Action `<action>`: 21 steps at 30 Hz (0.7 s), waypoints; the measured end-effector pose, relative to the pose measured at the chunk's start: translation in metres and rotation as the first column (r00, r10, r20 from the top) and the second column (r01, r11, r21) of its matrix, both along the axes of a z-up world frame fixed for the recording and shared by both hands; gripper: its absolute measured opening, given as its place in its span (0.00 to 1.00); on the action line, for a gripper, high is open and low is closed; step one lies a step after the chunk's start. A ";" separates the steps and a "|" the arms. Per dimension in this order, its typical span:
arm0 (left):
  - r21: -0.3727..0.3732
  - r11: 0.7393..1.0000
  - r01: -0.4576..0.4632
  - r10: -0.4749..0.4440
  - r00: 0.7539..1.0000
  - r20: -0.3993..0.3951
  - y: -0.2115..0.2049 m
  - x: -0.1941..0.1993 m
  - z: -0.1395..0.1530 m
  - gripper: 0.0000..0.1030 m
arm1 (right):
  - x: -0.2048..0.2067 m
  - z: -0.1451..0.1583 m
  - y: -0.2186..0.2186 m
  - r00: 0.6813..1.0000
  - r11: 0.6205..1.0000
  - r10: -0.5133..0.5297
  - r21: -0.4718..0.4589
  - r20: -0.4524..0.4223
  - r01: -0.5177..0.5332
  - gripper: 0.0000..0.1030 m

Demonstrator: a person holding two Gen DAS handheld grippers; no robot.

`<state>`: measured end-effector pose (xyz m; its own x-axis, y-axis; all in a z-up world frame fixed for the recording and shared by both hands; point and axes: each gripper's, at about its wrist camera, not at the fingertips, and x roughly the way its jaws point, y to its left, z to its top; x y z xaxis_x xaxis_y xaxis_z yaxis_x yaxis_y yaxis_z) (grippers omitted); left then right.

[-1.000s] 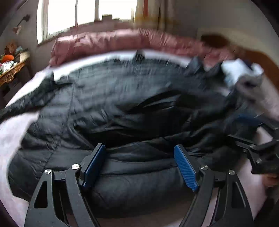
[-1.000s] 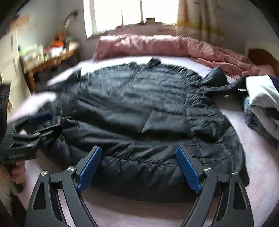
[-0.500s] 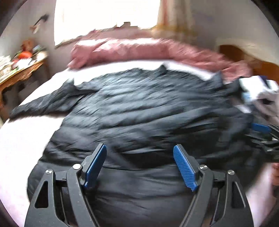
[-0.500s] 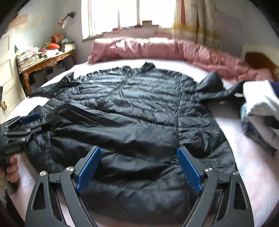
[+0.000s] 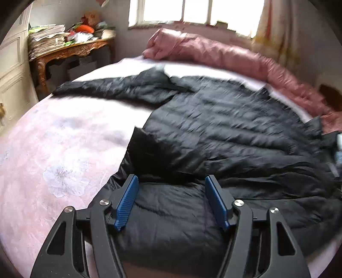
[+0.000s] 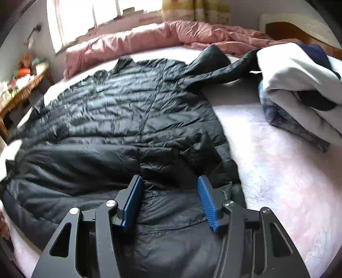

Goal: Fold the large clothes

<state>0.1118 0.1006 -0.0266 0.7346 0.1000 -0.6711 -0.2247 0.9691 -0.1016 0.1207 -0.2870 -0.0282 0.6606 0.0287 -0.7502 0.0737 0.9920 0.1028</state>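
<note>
From the left wrist view, the left gripper [image 5: 172,200] hung low over the near hem of a black puffer jacket [image 5: 224,132] spread flat on the bed [image 5: 53,149]. Its blue pads [image 5: 126,203] stood apart and were closing, with the padded hem lying between and beneath them; I could not tell whether they touched the cloth yet. The jacket's body ran ahead and to the right of the gripper, and one sleeve [image 5: 111,87] reached far ahead to the left across the pale pink sheet. Beyond the jacket lay a rumpled pink duvet [image 5: 224,55] under the window [image 5: 192,10]. Far ahead on the left stood a carved wooden side table [image 5: 70,51] piled with papers.

From the right wrist view, the right gripper [image 6: 170,202] sat low at the jacket's [image 6: 128,111] near right corner. Its pads [image 6: 206,203] were also apart and closing, and a puffy fold of the hem rose between them, not visibly pinched. The jacket stretched ahead and to the left of the gripper; its other sleeve [image 6: 224,68] trailed far ahead to the right. To the right of the gripper, well apart from the jacket's body, lay a heap of pale and dark clothes [image 6: 299,81], with the sleeve's end running up against it. The duvet [image 6: 160,36] lay along the far edge of the bed [image 6: 277,171].
</note>
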 end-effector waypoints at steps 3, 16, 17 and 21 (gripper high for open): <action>0.059 0.992 0.109 -0.112 0.993 0.048 -0.012 -0.016 0.014 0.73 | -0.020 0.016 0.002 0.998 0.999 0.009 0.039 0.068 -0.012 0.54; 0.078 0.993 0.087 -0.083 0.995 -0.053 -0.013 -0.052 -0.016 0.80 | -0.051 -0.001 0.051 0.999 0.996 0.033 -0.085 -0.004 -0.033 0.60; 0.077 0.993 0.088 -0.084 0.995 -0.050 -0.013 -0.053 -0.016 0.80 | -0.053 -0.001 0.049 1.000 0.996 0.027 -0.080 -0.001 -0.027 0.60; 0.039 0.994 0.098 -0.098 0.995 -0.017 -0.008 -0.056 -0.013 0.80 | -0.062 -0.002 0.039 1.000 0.999 0.015 -0.040 0.015 -0.015 0.60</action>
<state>0.0562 0.0925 -0.0399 0.7320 0.0552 -0.6790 -0.1297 0.9898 -0.0594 0.0588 -0.2477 -0.0306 0.6718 0.0085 -0.7406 0.0576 0.9963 0.0637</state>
